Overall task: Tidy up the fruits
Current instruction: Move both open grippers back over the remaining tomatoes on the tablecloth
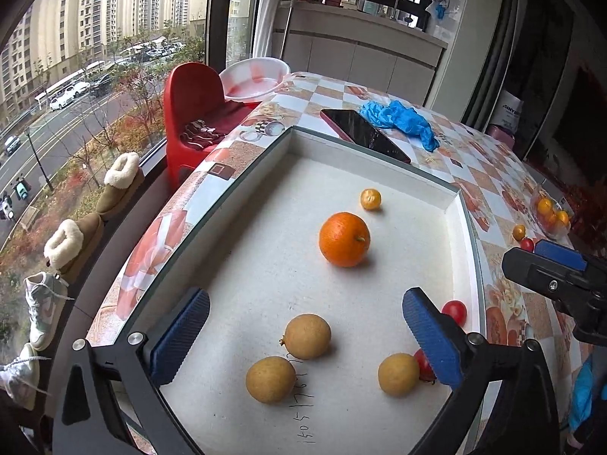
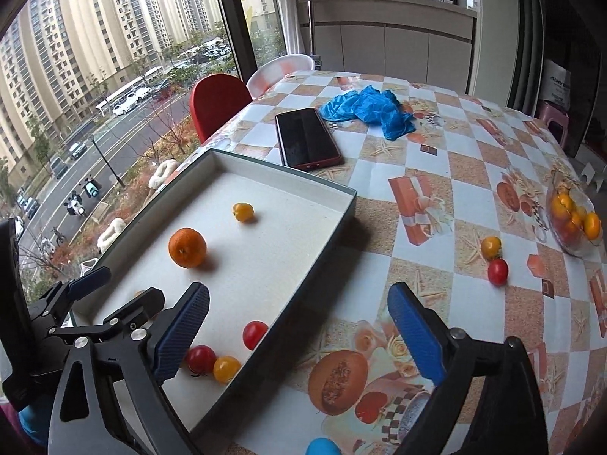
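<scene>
The right gripper (image 2: 297, 331) is seen at the bottom of its frame, jaws wide apart and empty. Two loose tomatoes (image 2: 494, 259) lie to its upper right, nearer this hand. The left gripper (image 1: 305, 335), likewise spread and empty, hangs over the tray (image 1: 461, 204), where handwritten digits cannot be read reliably.

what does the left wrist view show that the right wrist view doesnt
Only the left wrist view: three round tan fruits near the tray's front, for example one, handwriting on the tray floor, and the shoes along the window sill.

Only the right wrist view: the melon print on the tablecloth and a pink stool.

Both: the white tray, orange, phone, blue gloves, red chair, the loose tomatoes on the table, and both open, empty grippers: left gripper, right gripper.
</scene>
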`<state>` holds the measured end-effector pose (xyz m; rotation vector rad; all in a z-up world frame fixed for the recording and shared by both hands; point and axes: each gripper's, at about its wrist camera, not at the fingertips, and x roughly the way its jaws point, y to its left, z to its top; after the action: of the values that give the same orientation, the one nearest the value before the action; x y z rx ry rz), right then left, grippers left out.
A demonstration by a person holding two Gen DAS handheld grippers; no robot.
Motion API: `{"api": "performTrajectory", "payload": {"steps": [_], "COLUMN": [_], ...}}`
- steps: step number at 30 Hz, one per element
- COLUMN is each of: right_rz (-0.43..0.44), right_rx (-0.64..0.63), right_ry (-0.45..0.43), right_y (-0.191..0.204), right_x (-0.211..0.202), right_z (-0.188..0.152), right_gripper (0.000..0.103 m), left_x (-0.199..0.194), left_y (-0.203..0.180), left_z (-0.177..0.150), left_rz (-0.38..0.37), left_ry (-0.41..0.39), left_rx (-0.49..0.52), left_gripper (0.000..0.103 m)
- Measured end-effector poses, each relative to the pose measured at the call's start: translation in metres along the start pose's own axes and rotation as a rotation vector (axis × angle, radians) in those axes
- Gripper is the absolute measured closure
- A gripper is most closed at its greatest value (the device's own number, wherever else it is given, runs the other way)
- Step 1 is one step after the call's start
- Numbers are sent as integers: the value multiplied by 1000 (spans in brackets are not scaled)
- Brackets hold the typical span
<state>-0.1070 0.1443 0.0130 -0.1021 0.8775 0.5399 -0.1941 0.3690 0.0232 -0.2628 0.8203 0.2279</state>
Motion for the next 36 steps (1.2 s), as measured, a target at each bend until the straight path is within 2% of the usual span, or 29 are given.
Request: {"api": "performTrajectory", "payload": {"steps": [10,21,32,36], "right_rz": [-88,-191,-243,-286], "right_rx": [146,213,305,325], "right_ry": [38,79,70,63], "right_y": [-74,-139,-196,-219], "right_x": [-3,-3,-16,-22], "right_z": [-20,-49,-66,-70], "right_gripper": [4,4,4,4], "left_x": [-6,-10,-6,-4], "left_y": [-27,-77,-131,-151], "left_z": [4,7,7,9], "left_rz": [-7,-22,-33,-55], "left_ry": [14,28,53,69], "left_rx": [45,146,249,267], "left_gripper": [1,1,1,1]}}
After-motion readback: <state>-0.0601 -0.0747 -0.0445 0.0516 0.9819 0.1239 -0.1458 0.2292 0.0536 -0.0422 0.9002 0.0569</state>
